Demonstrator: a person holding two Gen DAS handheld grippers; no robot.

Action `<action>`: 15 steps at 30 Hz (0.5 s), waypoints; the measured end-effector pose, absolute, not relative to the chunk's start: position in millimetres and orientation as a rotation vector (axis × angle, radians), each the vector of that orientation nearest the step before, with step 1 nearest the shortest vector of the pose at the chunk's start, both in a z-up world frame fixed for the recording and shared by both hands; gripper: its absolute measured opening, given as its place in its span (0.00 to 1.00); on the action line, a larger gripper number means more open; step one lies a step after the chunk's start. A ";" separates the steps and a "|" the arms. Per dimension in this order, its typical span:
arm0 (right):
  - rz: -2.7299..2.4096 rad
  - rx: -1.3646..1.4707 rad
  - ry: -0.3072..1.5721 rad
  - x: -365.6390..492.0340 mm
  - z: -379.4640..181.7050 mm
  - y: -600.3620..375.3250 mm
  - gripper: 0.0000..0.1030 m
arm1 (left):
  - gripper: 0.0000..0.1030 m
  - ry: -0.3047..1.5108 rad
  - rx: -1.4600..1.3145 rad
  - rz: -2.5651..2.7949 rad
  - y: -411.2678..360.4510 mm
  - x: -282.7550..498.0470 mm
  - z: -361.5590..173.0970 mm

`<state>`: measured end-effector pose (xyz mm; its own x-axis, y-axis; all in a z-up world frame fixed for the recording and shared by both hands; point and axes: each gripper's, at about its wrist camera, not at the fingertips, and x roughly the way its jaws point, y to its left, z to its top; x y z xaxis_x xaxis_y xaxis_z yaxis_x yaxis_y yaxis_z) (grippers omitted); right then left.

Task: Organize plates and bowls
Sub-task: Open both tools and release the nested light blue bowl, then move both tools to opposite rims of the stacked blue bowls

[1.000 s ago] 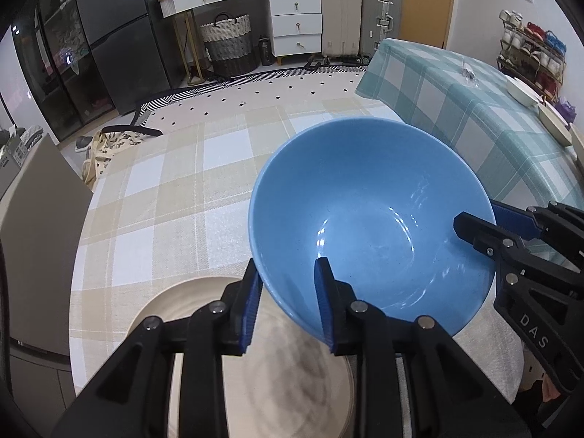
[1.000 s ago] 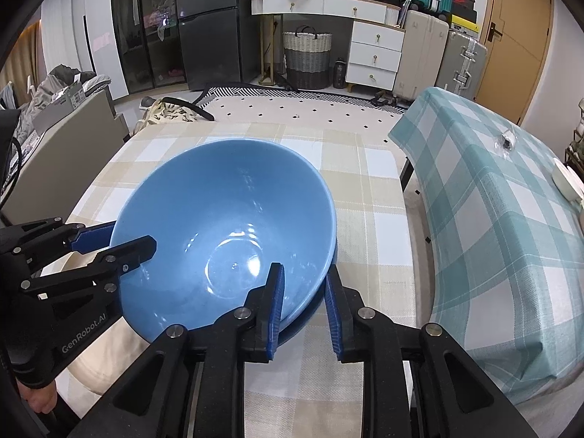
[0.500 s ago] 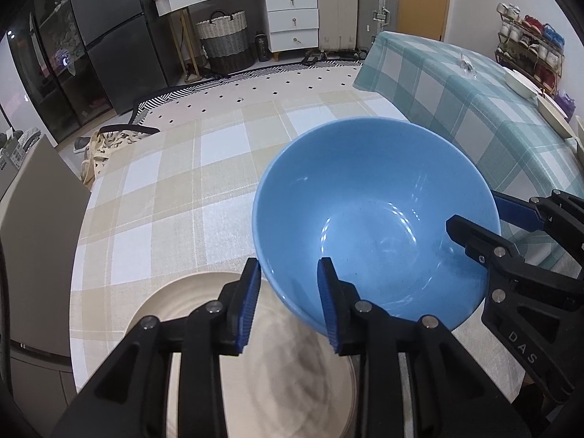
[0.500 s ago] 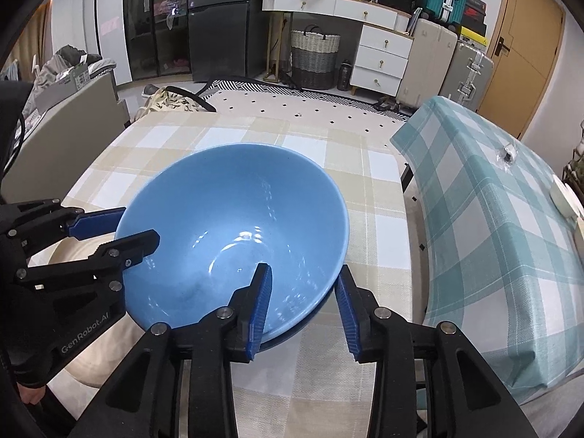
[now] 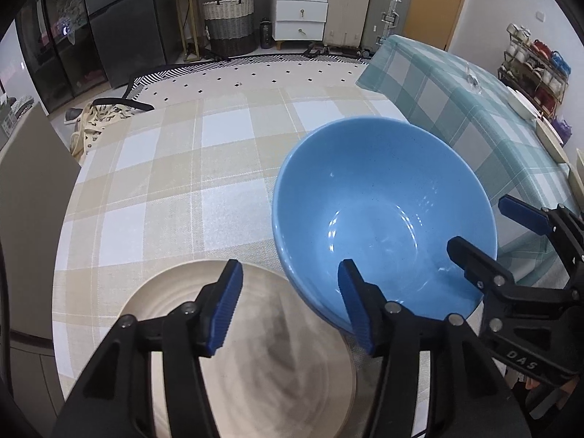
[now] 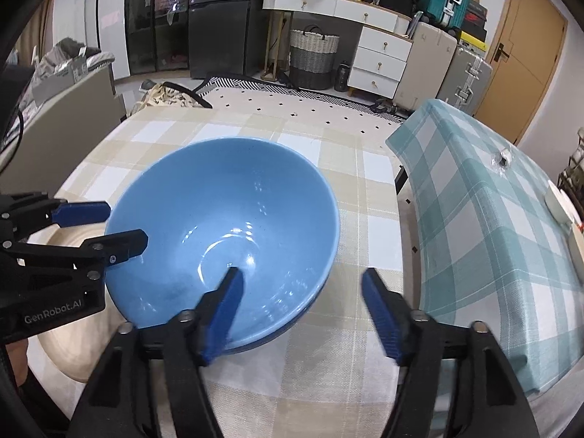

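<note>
A large blue bowl [image 5: 383, 215] sits on the beige checked table, nested on another blue dish whose rim shows under it in the right wrist view [image 6: 233, 226]. A beige plate [image 5: 262, 357] lies beside it at the near left, seen also in the right wrist view [image 6: 69, 343]. My left gripper [image 5: 288, 306] is open, its jaws straddling the bowl's near-left rim without gripping. My right gripper [image 6: 303, 310] is open, its jaws straddling the bowl's near-right rim. Each gripper shows in the other's view.
The beige checked table [image 5: 175, 182] stretches away from me. A second table with a teal checked cloth [image 6: 492, 226] stands close on the right, with white dishes [image 5: 522, 104] on its far side. Drawers, a basket and suitcases line the far wall.
Both grippers have opened from the bowl's rim. The bowl has come down from its tilted hold and rests on the table stack.
</note>
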<state>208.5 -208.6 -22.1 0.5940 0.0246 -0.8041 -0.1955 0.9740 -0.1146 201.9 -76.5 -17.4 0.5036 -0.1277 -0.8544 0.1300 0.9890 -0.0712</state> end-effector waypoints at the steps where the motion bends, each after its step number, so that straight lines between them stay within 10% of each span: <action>1: 0.134 -0.182 0.924 208.3 -20.5 -210.9 0.78 | 0.58 1.027 -0.002 -0.156 -75.4 201.5 -16.5; 5: 0.121 -0.146 0.915 207.7 -16.0 -217.6 0.89 | 0.83 1.021 -0.045 -0.173 -68.6 200.5 -13.1; 15: 0.185 -0.069 0.885 205.9 -13.3 -223.5 0.99 | 1.00 0.985 -0.092 -0.199 -56.4 201.1 -12.6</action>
